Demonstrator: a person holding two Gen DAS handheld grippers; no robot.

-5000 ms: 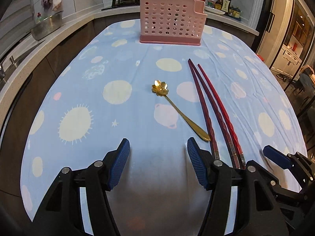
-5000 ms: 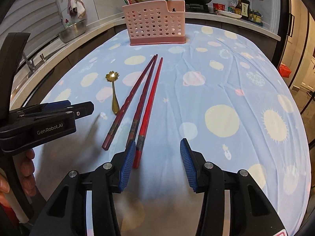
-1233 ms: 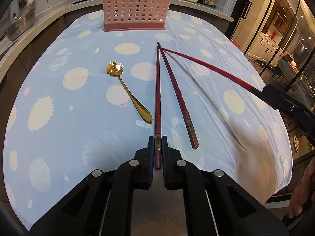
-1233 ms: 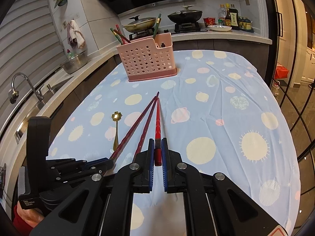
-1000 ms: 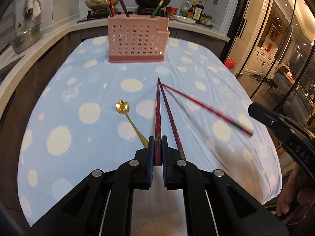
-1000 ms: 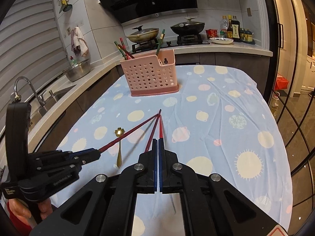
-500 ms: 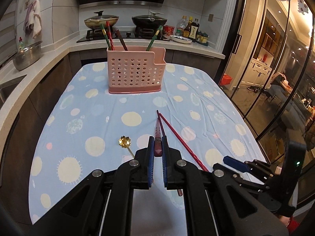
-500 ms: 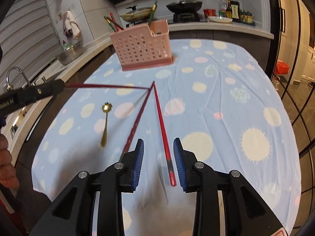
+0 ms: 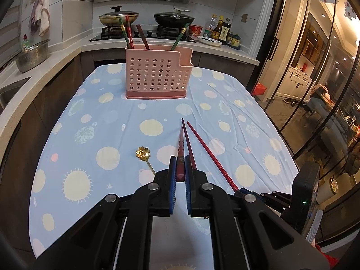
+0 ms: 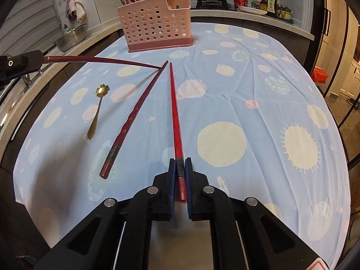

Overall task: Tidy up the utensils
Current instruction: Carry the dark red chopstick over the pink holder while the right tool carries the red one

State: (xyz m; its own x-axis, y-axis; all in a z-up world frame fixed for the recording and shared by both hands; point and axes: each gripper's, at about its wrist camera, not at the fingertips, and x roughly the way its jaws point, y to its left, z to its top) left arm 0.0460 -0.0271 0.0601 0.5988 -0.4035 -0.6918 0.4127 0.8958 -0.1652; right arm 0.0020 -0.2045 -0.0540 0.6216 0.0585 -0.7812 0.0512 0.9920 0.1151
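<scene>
Fingers of the left gripper (image 9: 179,171) clamp a dark red chopstick (image 9: 180,155) lifted for the pink holder (image 9: 157,72), while the right gripper (image 10: 180,173) pinches a bright red chopstick (image 10: 174,110) on the cloth (image 10: 258,112), a third chopstick (image 10: 132,121) and spoon (image 10: 97,110) waiting.

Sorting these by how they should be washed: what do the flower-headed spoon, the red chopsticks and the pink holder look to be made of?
Flower-headed spoon: likely metal with a polished gold finish, since it glints under the light. Red chopsticks: probably lacquered wood or resin, going by the smooth red sheen and the patterned band near the thick end; the look leaves it open. Pink holder: matte moulded plastic, judging by the uniform colour and regular punched holes.
</scene>
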